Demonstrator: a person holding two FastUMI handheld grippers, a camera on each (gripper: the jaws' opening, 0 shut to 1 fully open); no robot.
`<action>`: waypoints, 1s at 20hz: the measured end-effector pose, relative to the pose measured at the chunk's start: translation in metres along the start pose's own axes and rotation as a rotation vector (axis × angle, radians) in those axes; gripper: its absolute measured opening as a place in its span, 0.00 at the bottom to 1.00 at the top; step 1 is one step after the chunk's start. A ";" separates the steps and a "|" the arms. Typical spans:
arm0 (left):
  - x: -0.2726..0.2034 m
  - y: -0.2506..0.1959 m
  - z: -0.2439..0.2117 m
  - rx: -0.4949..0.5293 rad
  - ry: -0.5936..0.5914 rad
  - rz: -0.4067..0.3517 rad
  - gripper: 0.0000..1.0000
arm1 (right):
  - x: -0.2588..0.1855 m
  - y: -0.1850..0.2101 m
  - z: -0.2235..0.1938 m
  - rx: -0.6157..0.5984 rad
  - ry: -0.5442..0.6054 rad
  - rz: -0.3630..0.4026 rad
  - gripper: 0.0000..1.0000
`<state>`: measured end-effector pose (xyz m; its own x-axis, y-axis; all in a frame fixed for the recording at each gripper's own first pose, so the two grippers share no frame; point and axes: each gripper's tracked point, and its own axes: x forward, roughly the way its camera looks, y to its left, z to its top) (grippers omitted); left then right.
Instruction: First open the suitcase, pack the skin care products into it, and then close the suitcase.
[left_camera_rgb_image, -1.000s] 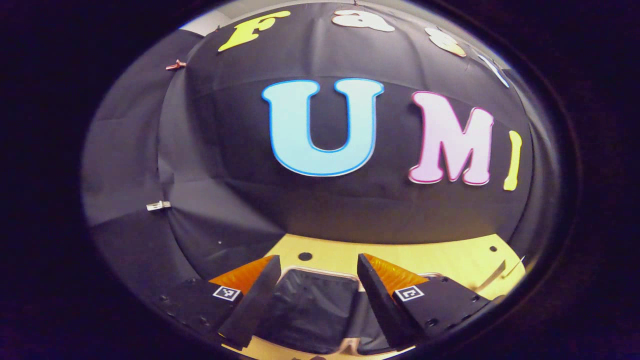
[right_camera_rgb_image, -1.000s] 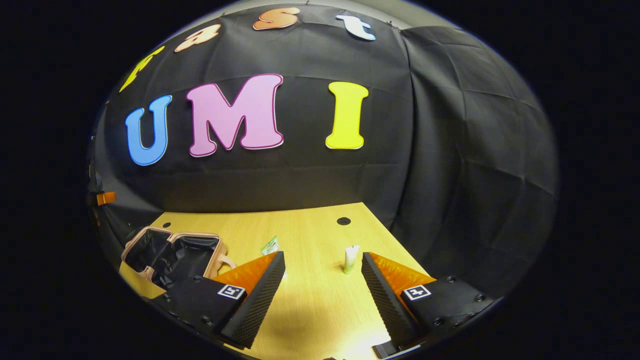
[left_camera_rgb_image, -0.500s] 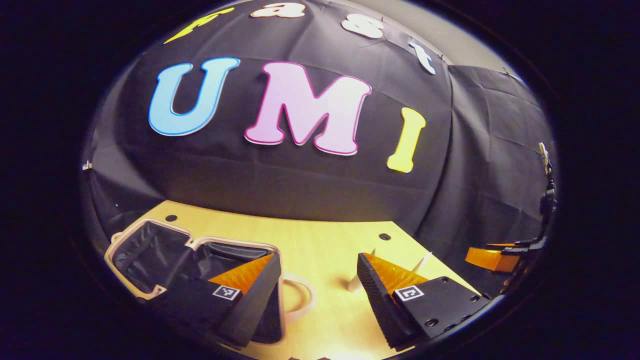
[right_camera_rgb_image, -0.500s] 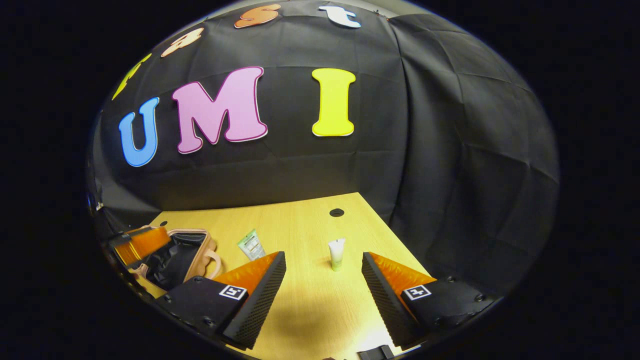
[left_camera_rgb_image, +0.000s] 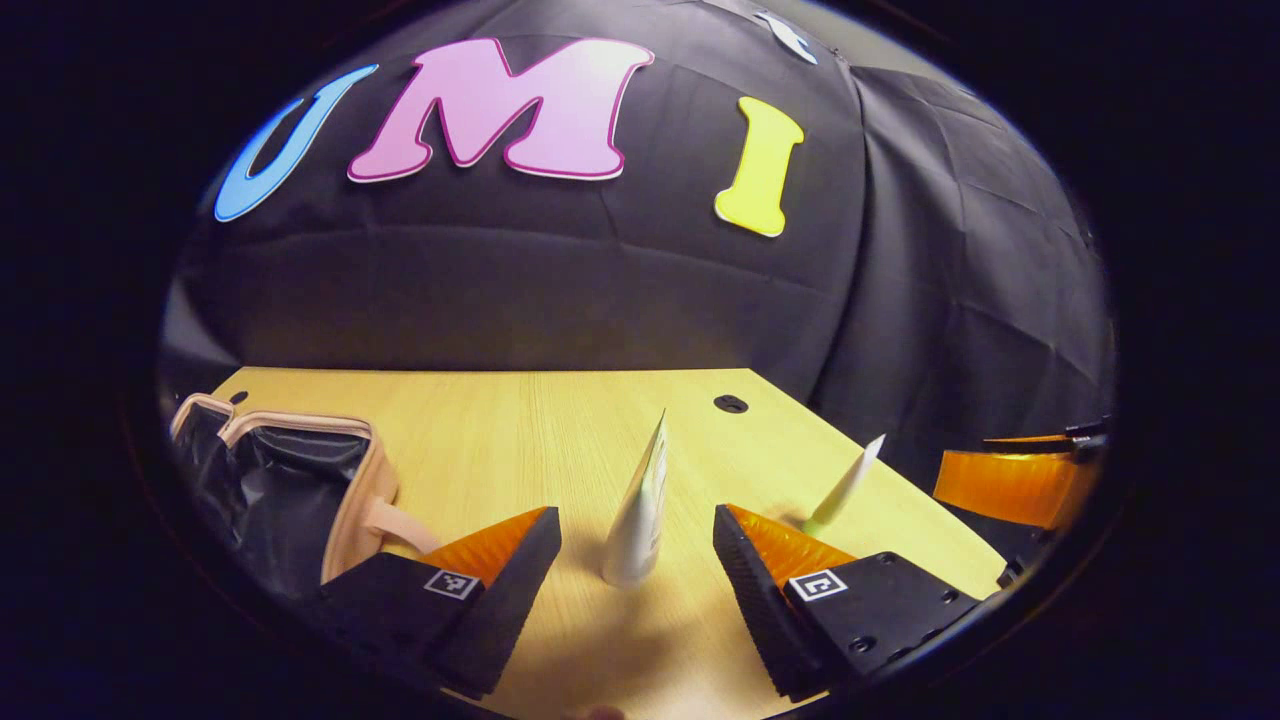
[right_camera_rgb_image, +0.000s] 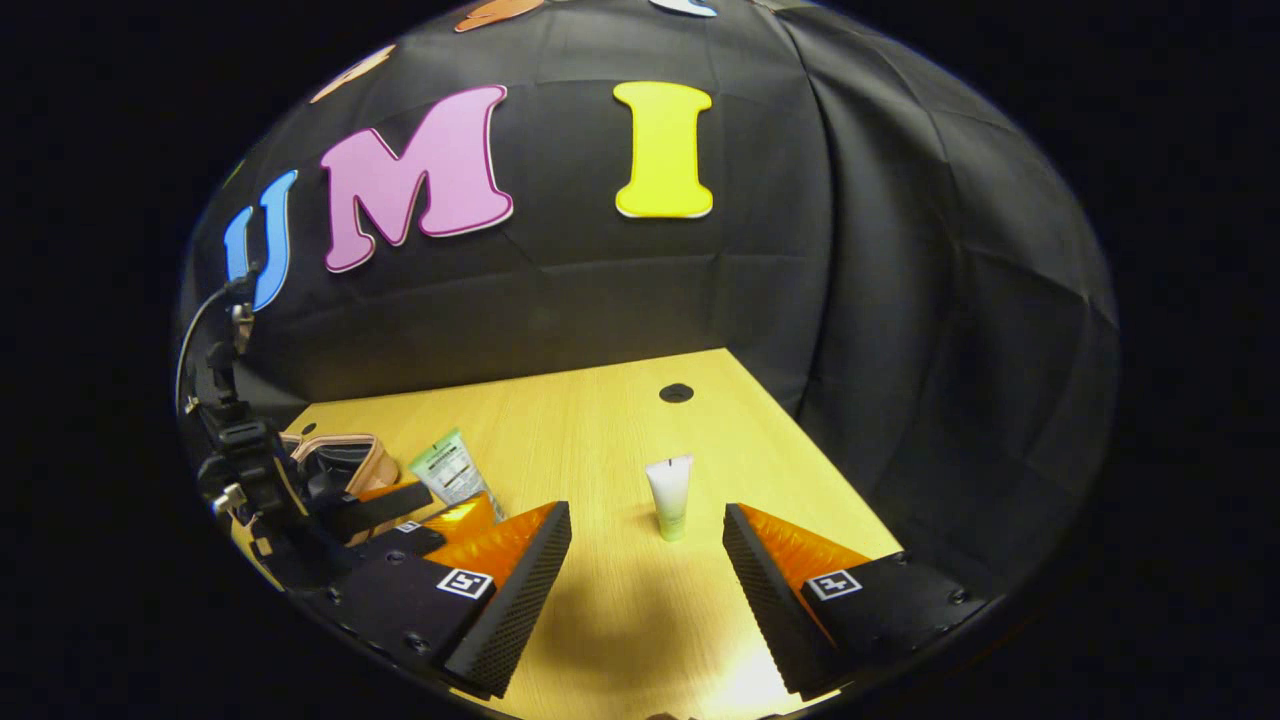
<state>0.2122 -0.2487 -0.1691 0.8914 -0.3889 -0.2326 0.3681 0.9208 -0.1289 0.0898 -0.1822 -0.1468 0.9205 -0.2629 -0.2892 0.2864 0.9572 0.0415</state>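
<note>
In the left gripper view the left claw (left_camera_rgb_image: 637, 545) sits at the bottom of the frame with its fingers spread wide and nothing between them but air; a white tube (left_camera_rgb_image: 638, 510) stands upright on its cap on the wooden bench (left_camera_rgb_image: 500, 430), in the gap ahead of the fingertips and touching neither. A second, smaller tube (left_camera_rgb_image: 843, 487) stands to the right of it, just beyond the right finger. At the lower left of that frame lies the suitcase (left_camera_rgb_image: 290, 480), open, its dark lining showing inside a pale pink rim and its handle toward the claw. The right claw (left_camera_rgb_image: 1010, 485) appears at the right edge of that view, too cut off to tell its spread there. In the right gripper view the right claw (right_camera_rgb_image: 647, 555) fills the bottom, fingers also spread and gripping nothing, with the small pale-green tube (right_camera_rgb_image: 670, 497) upright on the bench between and ahead of them. At the left of this frame the left claw (right_camera_rgb_image: 415, 515) hovers near the larger tube (right_camera_rgb_image: 447, 470), with the suitcase (right_camera_rgb_image: 335, 455) just behind.
</note>
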 end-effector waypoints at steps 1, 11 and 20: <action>0.018 0.001 -0.007 0.005 0.008 0.002 0.96 | 0.012 -0.003 -0.007 0.016 0.013 -0.007 0.98; 0.070 0.007 -0.035 0.065 0.106 0.088 0.49 | 0.105 -0.013 -0.051 0.086 0.086 -0.028 0.98; 0.068 0.008 -0.037 0.071 0.109 0.071 0.41 | 0.144 -0.026 -0.055 0.074 0.071 -0.090 0.61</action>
<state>0.2658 -0.2688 -0.2211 0.8833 -0.3200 -0.3426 0.3263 0.9444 -0.0407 0.2003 -0.2386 -0.2422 0.8701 -0.3352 -0.3615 0.3880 0.9180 0.0826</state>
